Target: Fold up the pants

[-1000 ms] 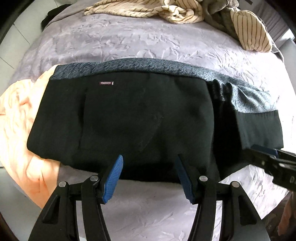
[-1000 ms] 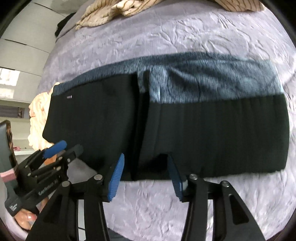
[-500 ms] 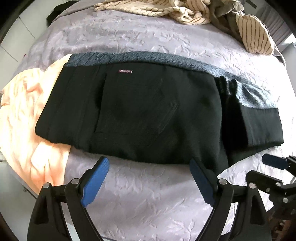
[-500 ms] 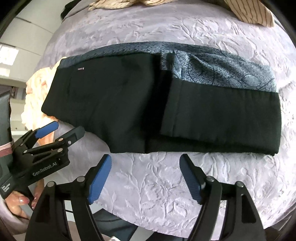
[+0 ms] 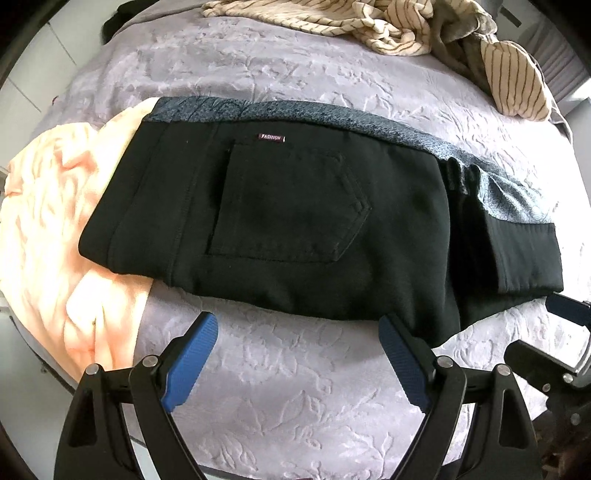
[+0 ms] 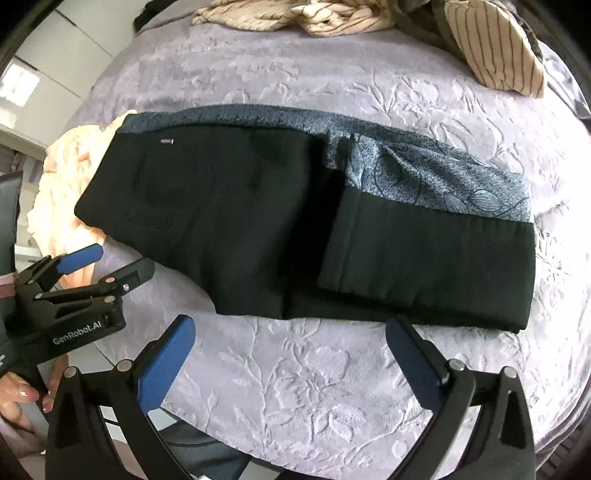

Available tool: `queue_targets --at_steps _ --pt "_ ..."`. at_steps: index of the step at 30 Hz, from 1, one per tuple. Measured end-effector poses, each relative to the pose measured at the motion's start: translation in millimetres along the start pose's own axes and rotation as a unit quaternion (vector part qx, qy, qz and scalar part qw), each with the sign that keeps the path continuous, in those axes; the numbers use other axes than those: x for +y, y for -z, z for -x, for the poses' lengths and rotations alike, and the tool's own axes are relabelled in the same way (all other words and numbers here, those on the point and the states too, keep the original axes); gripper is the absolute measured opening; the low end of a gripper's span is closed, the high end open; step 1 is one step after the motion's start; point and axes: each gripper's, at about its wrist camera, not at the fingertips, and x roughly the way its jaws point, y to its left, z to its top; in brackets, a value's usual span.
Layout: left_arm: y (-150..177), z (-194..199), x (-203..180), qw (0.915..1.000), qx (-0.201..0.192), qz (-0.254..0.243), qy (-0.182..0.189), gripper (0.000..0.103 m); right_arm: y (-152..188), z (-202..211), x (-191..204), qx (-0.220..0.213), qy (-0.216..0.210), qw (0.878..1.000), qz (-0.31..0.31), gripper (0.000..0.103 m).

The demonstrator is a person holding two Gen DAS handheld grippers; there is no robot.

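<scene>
At the bed's (image 5: 295,387) left edge a peach cloth (image 5: 55,229) lies partly under the pants (image 5: 295,221), which stretch across the middle, legs doubled over the seat so the bundle stays compact. Left tool (image 5: 295,363) and right tool (image 6: 291,360) hang released just off the near hem, grasping nothing, likely ready for another fold.

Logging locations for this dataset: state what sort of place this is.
Probably a bedroom: black pants lie folded on a lavender embossed bedspread, with striped clothing heaped at its far edge and a peach garment beside them.

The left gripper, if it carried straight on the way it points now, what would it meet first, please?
Most likely the near edge of the folded black pants, just past the open left gripper; only bare purple bedspread lies between, though depth is unclear.
</scene>
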Motion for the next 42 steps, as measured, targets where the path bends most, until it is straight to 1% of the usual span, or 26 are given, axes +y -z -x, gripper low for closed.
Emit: queue_targets --at_steps 3,5,7,13,18,22,27,33,37,42 --pt "3 -2 5 0.9999 0.008 0.007 0.003 0.09 0 -1 2 0.008 0.008 1.0 0.002 0.103" --pt "4 -7 10 0.9996 0.022 0.014 -0.009 0.09 0 -2 4 0.012 0.014 1.0 0.003 0.103" --pt "7 -10 18 0.9993 0.027 0.027 -0.007 0.09 -1 -3 6 0.017 0.018 1.0 0.004 0.103" --pt "14 -13 38 0.9983 0.026 0.052 -0.004 0.09 0 -5 12 0.026 0.016 1.0 0.01 0.103" --pt "16 -17 48 0.9974 0.027 0.066 0.016 0.09 5 -14 17 0.042 0.011 0.999 0.013 0.103" --pt "14 -20 58 0.9965 0.024 0.076 0.025 0.09 7 -22 19 0.057 0.01 0.998 0.012 0.103" --pt "10 -25 67 0.996 0.024 0.081 0.026 0.09 7 -31 21 0.073 0.006 0.997 0.009 0.103" --pt "3 -25 83 0.9947 0.014 0.094 0.039 0.09 5 -34 25 0.077 0.004 0.997 0.016 0.103" --pt "-5 -24 108 0.9882 0.005 0.135 0.073 0.09 5 -36 21 0.078 0.0 0.997 0.011 0.103" --pt "-11 -26 142 0.9811 -0.011 0.17 0.091 0.09 6 -39 18 0.084 -0.003 0.996 0.007 0.103"
